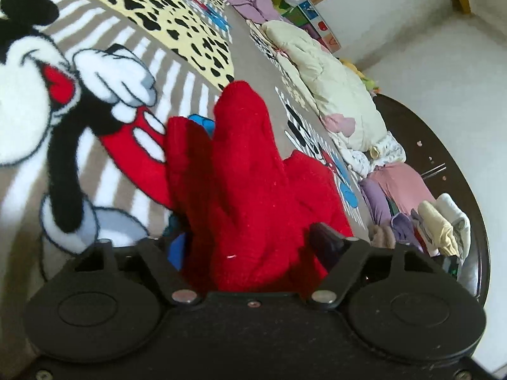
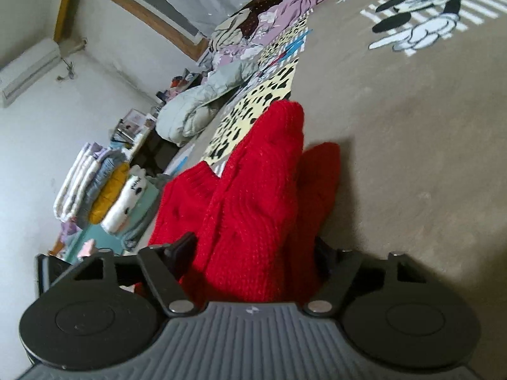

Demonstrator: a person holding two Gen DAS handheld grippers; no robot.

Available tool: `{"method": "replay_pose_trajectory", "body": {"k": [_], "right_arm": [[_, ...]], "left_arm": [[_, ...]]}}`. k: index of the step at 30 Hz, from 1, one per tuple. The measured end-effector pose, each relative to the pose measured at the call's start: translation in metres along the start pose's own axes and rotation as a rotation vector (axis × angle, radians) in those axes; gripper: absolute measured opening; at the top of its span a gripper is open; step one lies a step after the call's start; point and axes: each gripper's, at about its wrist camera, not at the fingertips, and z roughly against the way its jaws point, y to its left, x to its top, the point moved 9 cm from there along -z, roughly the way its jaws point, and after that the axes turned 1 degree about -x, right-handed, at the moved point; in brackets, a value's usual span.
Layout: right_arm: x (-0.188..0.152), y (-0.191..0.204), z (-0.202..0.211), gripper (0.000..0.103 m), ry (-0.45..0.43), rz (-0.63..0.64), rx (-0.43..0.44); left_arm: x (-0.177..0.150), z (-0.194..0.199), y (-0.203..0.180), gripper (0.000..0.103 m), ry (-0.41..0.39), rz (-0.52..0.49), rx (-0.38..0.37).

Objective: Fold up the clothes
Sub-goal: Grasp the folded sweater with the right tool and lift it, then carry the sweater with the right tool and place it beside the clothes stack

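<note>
Red knitted fabric fills the space right in front of both cameras: the red sweater [image 1: 244, 171] is bunched between the fingers of the left gripper [image 1: 253, 240], which are drawn in tight on a thick fold of it, and the right gripper [image 2: 253, 247] is likewise clamped on another part of the same garment [image 2: 253, 190]. From each grip the knit stands away in ridged folds, while the rest seems to trail onto the blanket [image 1: 259, 72], though the exact point where it touches is hidden behind the bunched cloth. That blanket is grey-brown with a cartoon mouse print [image 1: 47, 95] and a yellow patch with black spots [image 1: 164, 15]. Along its far edge in the left wrist view lies a cream padded jacket [image 1: 332, 79] with pink and purple clothes [image 1: 399, 186] just beside it. In the right wrist view a stack of folded clothes [image 2: 101, 186] sits near the wall, well apart from the sweater.
</note>
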Motion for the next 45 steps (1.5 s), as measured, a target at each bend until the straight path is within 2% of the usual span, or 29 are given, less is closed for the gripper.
{"method": "replay_pose_trajectory", "body": {"k": [3, 9, 14, 17, 21, 28, 32, 36, 38, 40, 41, 42, 44, 45], "right_arm": [[0.001, 0.003, 0.002, 0.065, -0.018, -0.060, 0.095], [0.014, 0.015, 0.015, 0.063, -0.076, -0.065, 0.163], [0.036, 0.018, 0.057, 0.063, -0.171, -0.032, 0.161], [0.051, 0.009, 0.096, 0.063, -0.240, -0.032, 0.146], [0.071, -0.013, 0.152, 0.063, -0.314, -0.037, 0.115], [0.106, -0.083, 0.241, 0.063, -0.461, -0.111, 0.045], [0.126, -0.125, 0.262, 0.063, -0.545, -0.159, 0.030], [0.145, -0.161, 0.264, 0.063, -0.632, -0.185, 0.021], [0.148, -0.186, 0.259, 0.066, -0.647, -0.199, -0.043], [0.142, -0.230, 0.244, 0.070, -0.596, -0.271, -0.226], [0.137, -0.248, 0.238, 0.060, -0.565, -0.300, -0.312], [0.138, -0.247, 0.239, 0.062, -0.570, -0.288, -0.316], [0.140, -0.246, 0.242, 0.076, -0.580, -0.259, -0.329], [0.141, -0.243, 0.244, 0.080, -0.584, -0.220, -0.373]], "left_arm": [[0.003, 0.004, -0.004, 0.061, -0.017, 0.016, -0.026], [0.014, 0.009, -0.023, 0.059, -0.047, 0.022, -0.086], [0.016, -0.004, -0.061, 0.059, -0.040, -0.019, -0.165], [0.005, -0.032, -0.094, 0.059, -0.010, -0.015, -0.209], [-0.009, -0.070, -0.138, 0.059, 0.030, -0.010, -0.268], [-0.035, -0.140, -0.208, 0.059, 0.100, -0.005, -0.353], [-0.044, -0.185, -0.230, 0.059, 0.130, -0.011, -0.360], [-0.046, -0.224, -0.239, 0.059, 0.145, 0.000, -0.367], [-0.047, -0.245, -0.237, 0.059, 0.160, 0.009, -0.343], [-0.059, -0.274, -0.219, 0.068, 0.210, -0.003, -0.244], [-0.066, -0.285, -0.207, 0.069, 0.237, -0.008, -0.180], [-0.069, -0.290, -0.202, 0.069, 0.236, -0.031, -0.162], [-0.071, -0.287, -0.201, 0.072, 0.231, -0.050, -0.152], [-0.071, -0.282, -0.203, 0.077, 0.228, -0.054, -0.154]]}}
